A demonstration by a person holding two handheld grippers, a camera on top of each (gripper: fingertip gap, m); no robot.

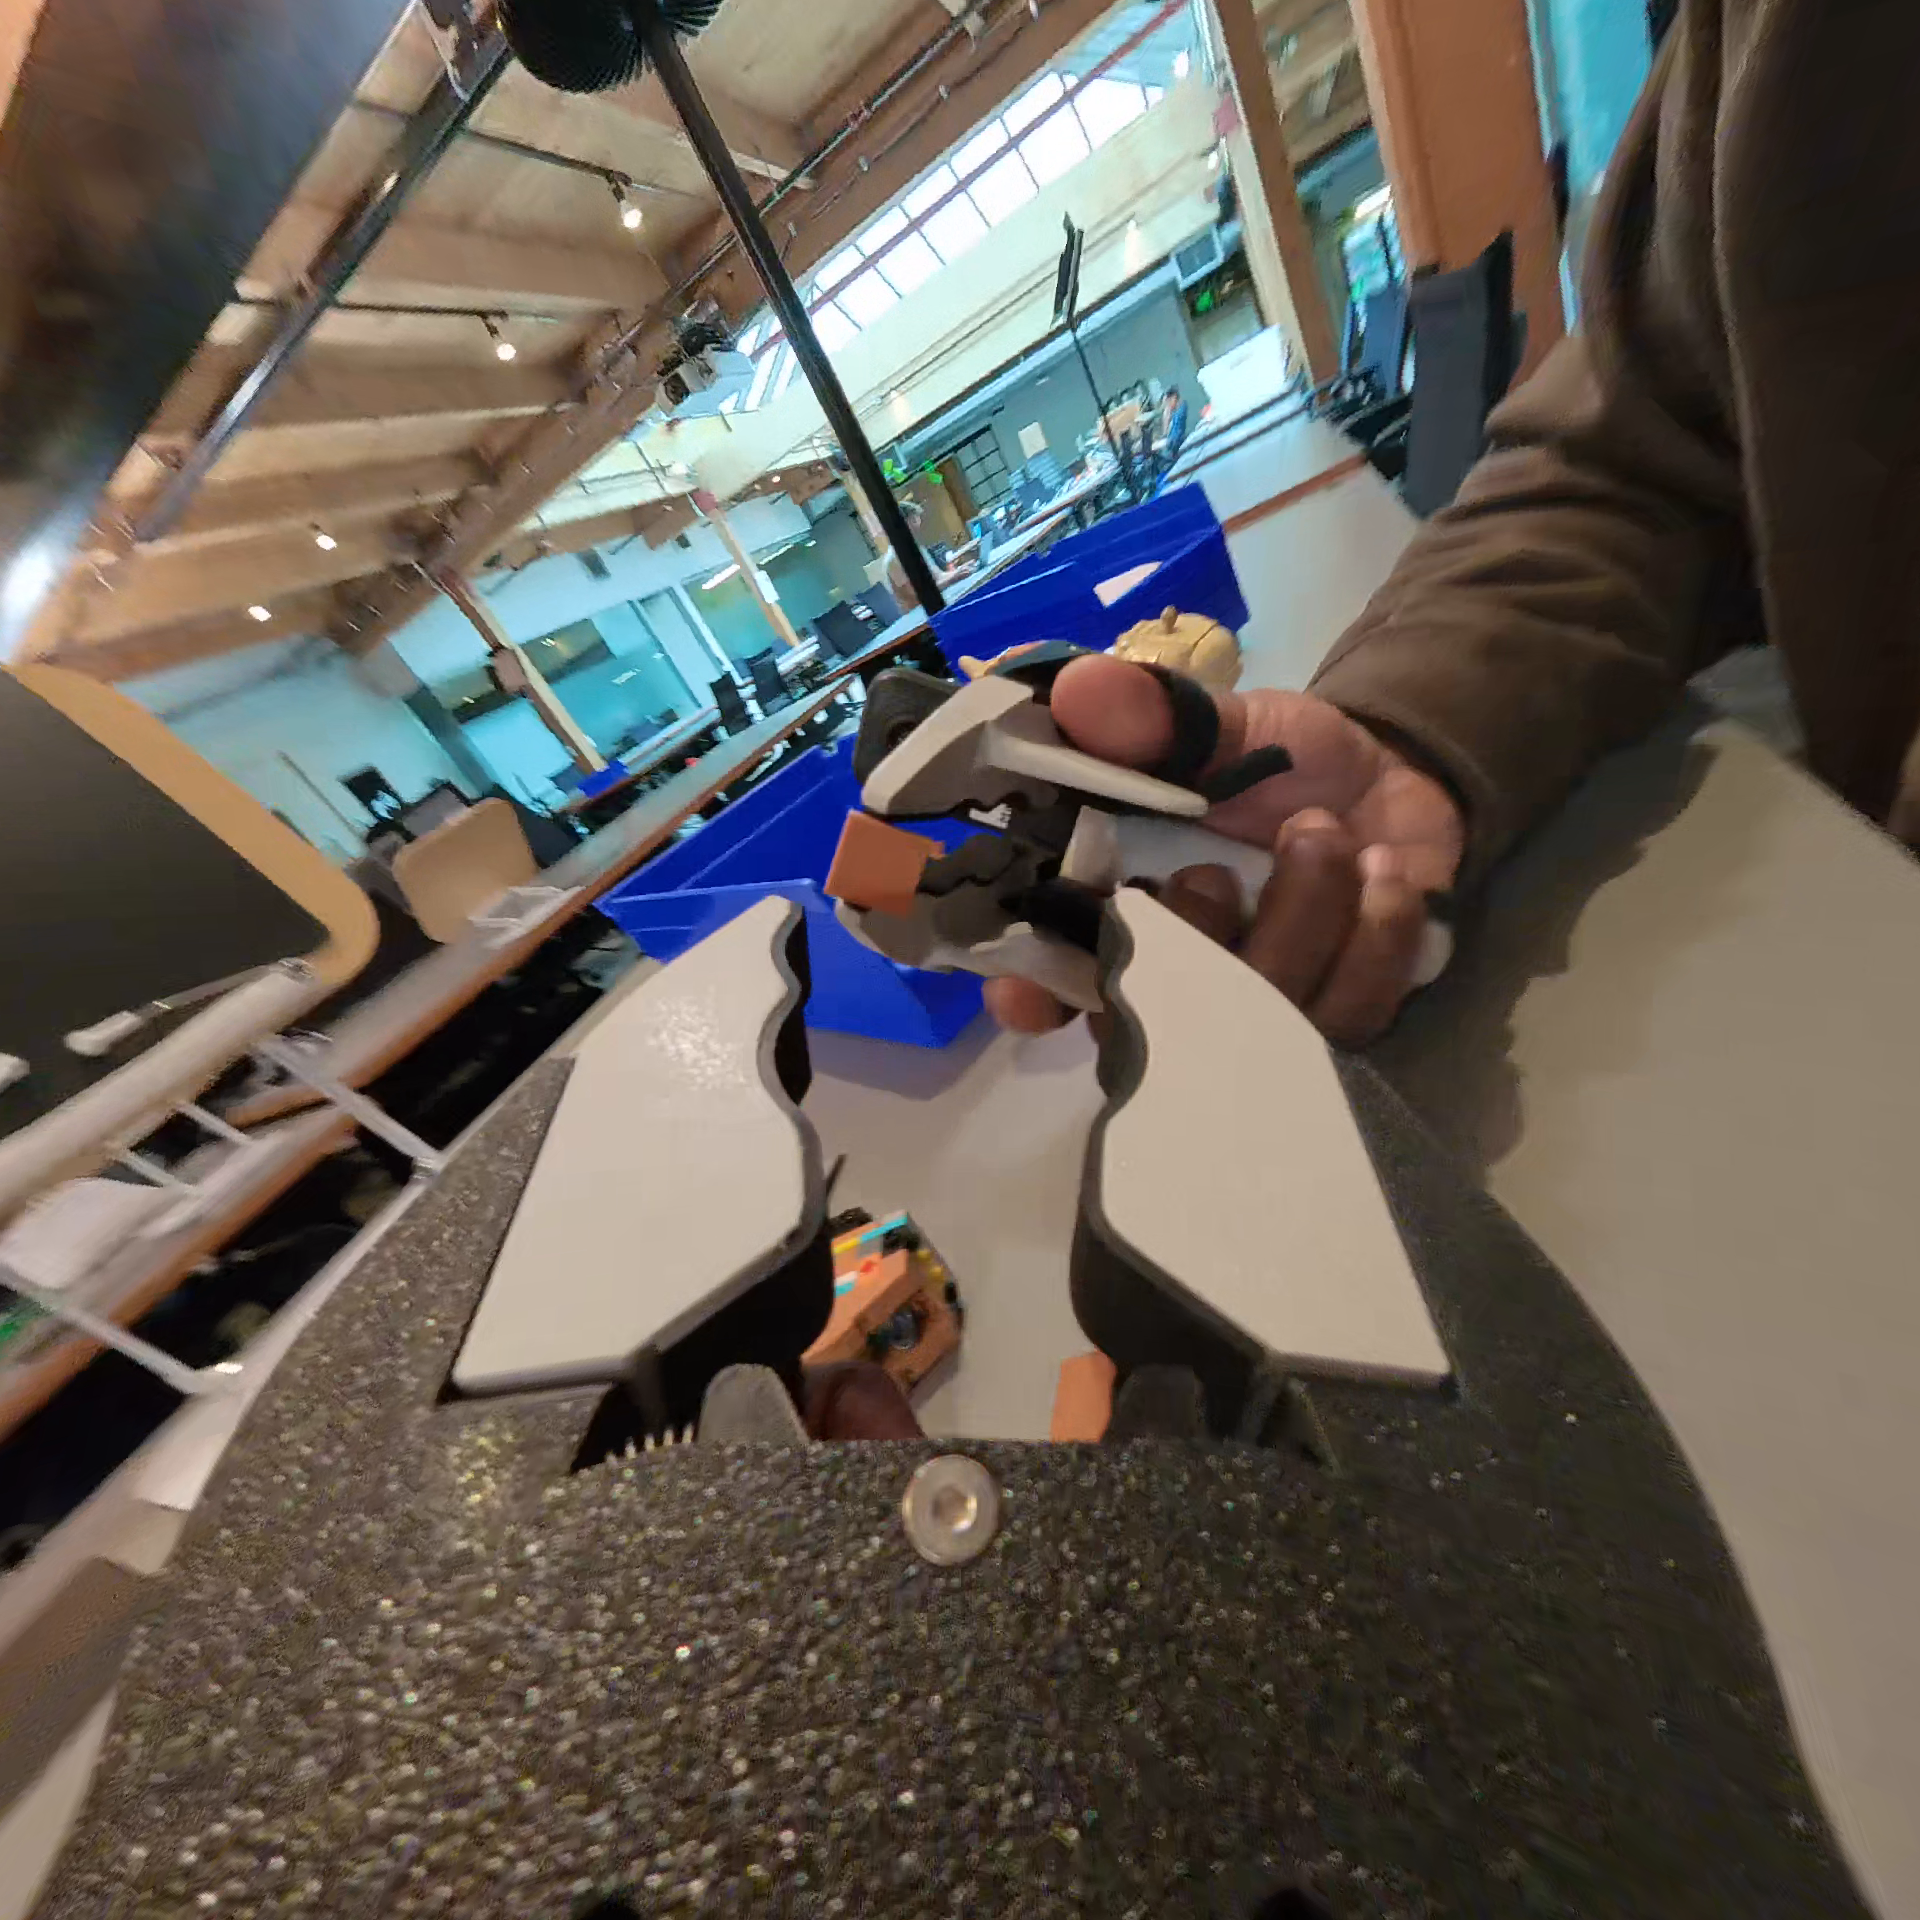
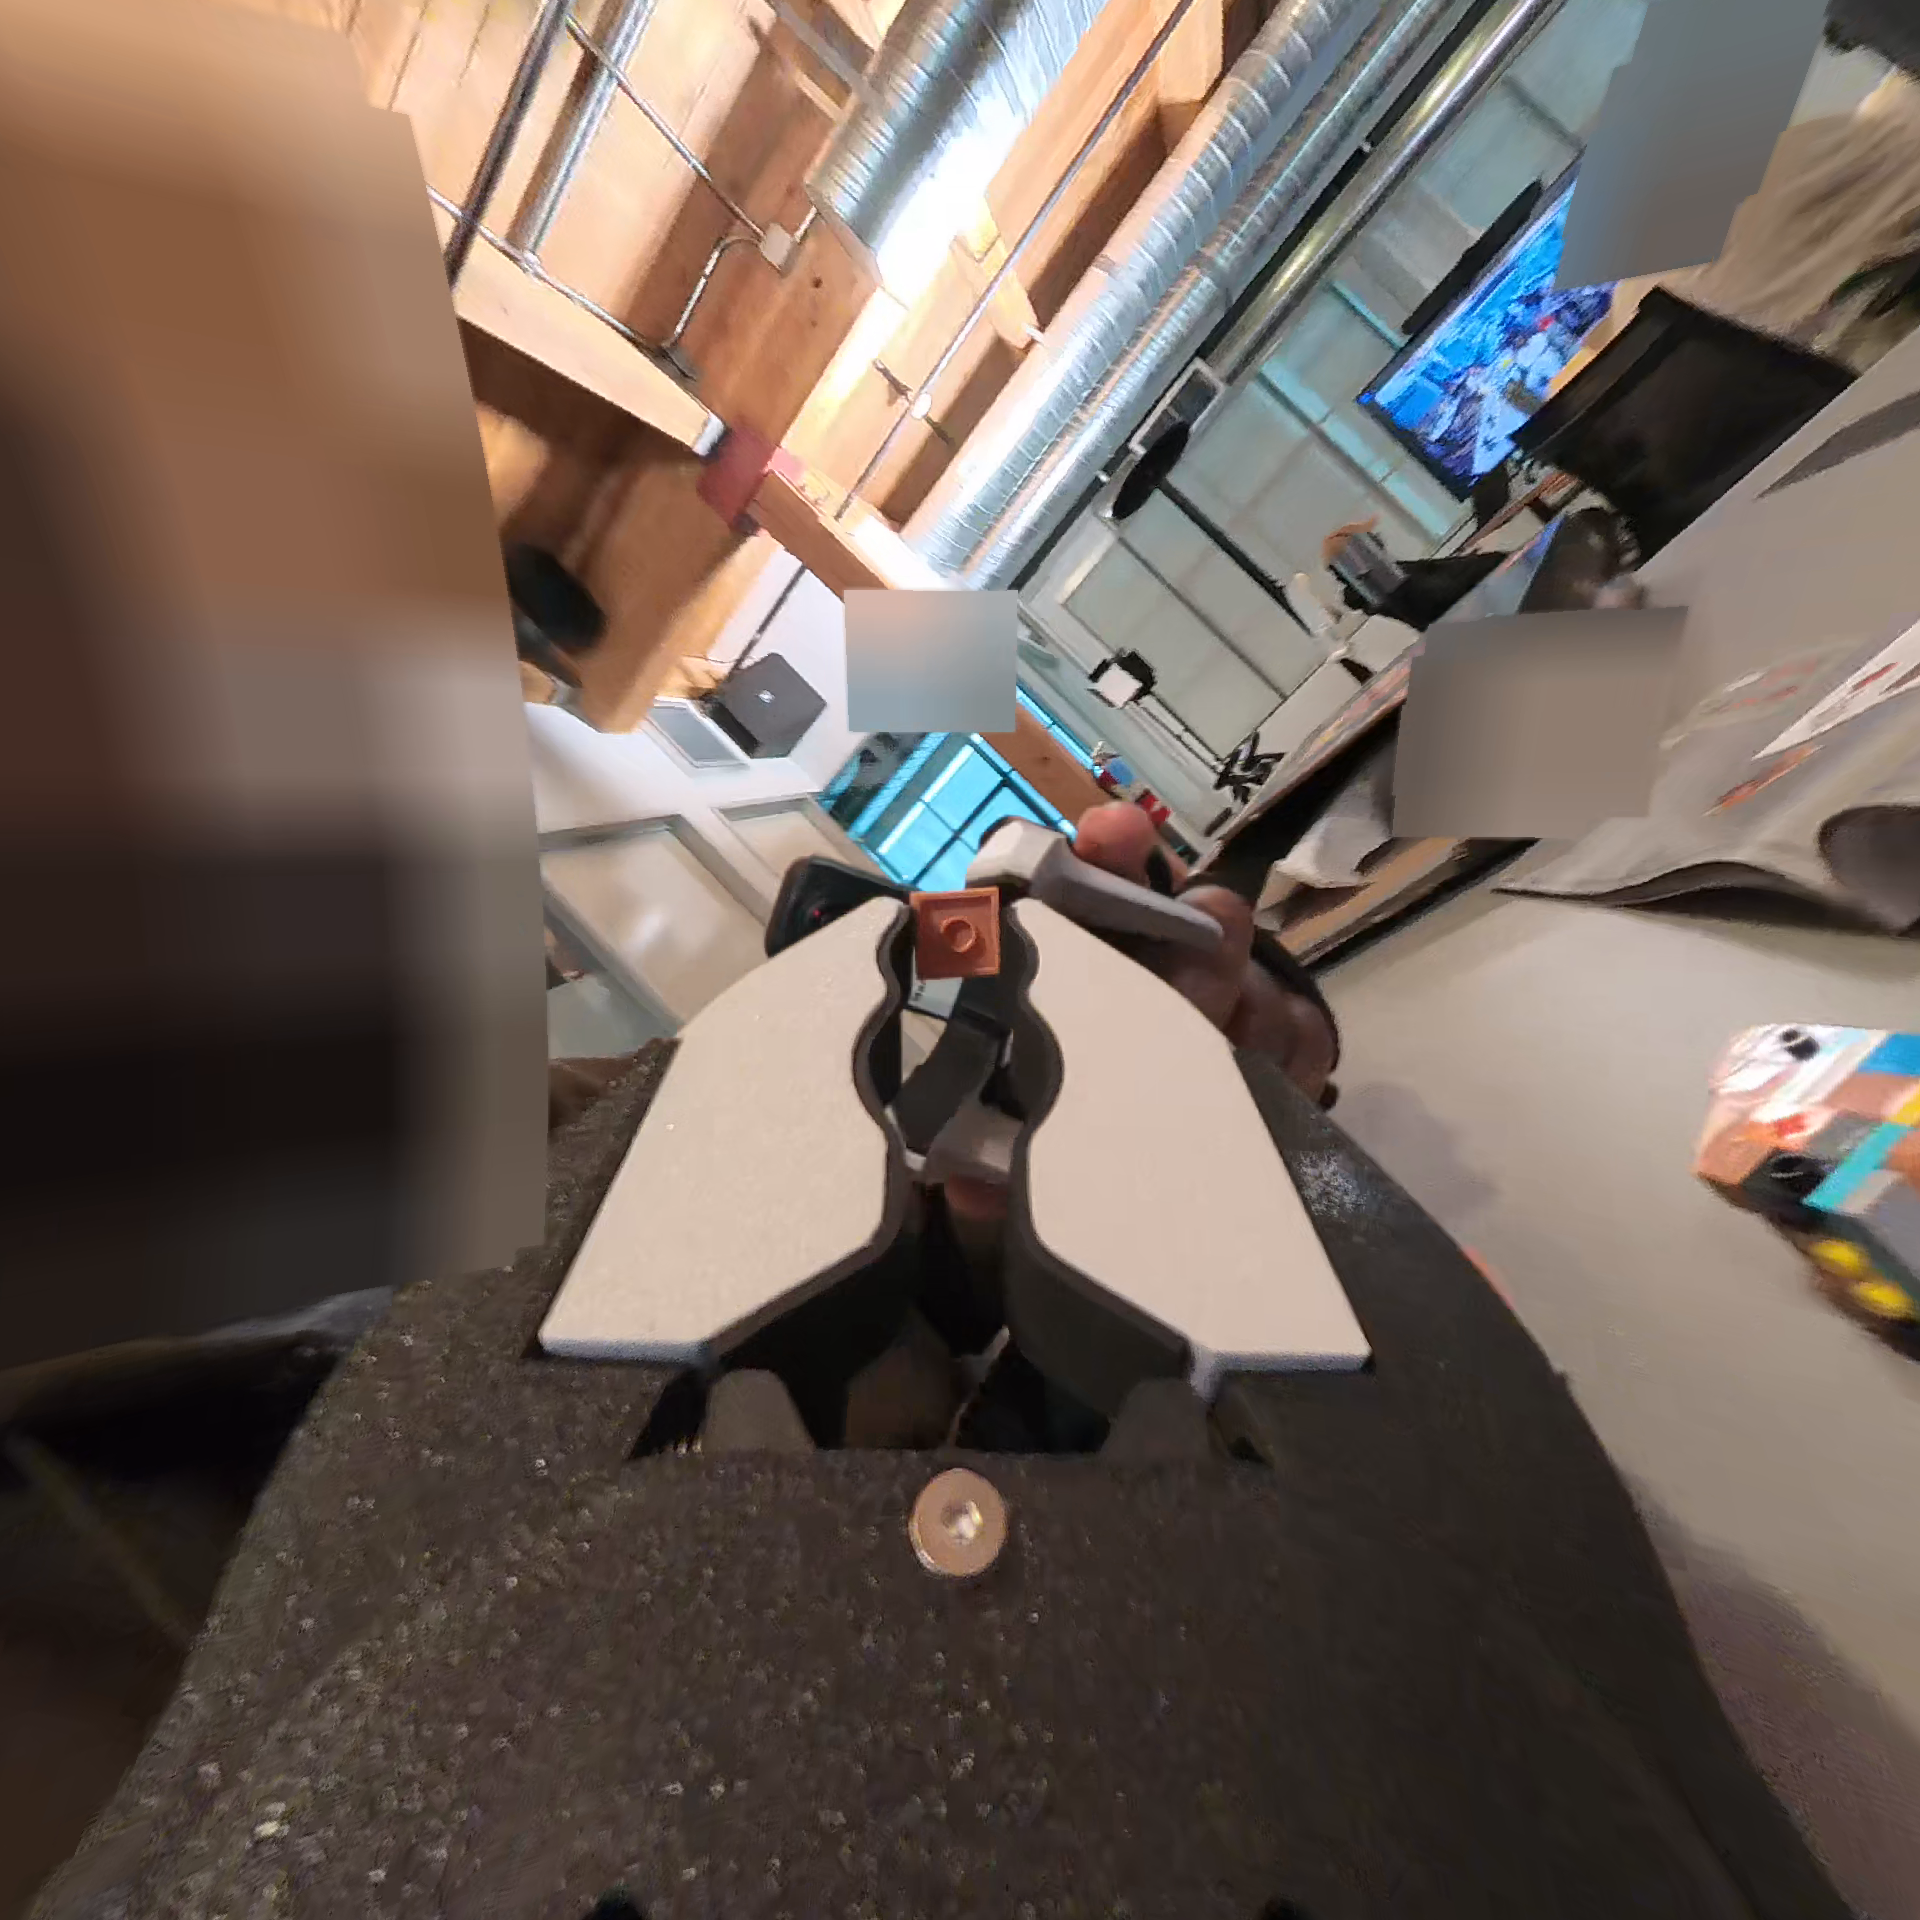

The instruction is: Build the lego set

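Observation:
My right gripper [image 2: 958, 928] is shut on a small orange-brown square plate [image 2: 956, 932], pinched at its fingertips and held in the air. In the left wrist view the right gripper [image 1: 902, 871] and the plate [image 1: 871, 858] sit just ahead of my left gripper [image 1: 956, 925], which is open and empty. A hand [image 1: 1340, 831] holds the right gripper. The partly built, multicoloured lego model [image 1: 883, 1299] lies on the grey table below the left fingers. It also shows in the right wrist view [image 2: 1829, 1153] at the right.
Blue bins [image 1: 727, 904] [image 1: 1101, 592] stand on the table beyond the grippers, with a tan figure [image 1: 1184, 644] beside them. Another orange-brown piece [image 1: 1081, 1397] lies near the model. Printed sheets [image 2: 1808, 717] lie at the far right. A brown-sleeved arm [image 1: 1558, 582] crosses on the right. Left and right tips are no more than a few centimetres apart. Both grippers' tips are roughly 12 centimetres from the orange-brown piece [image 1: 1081, 1397].

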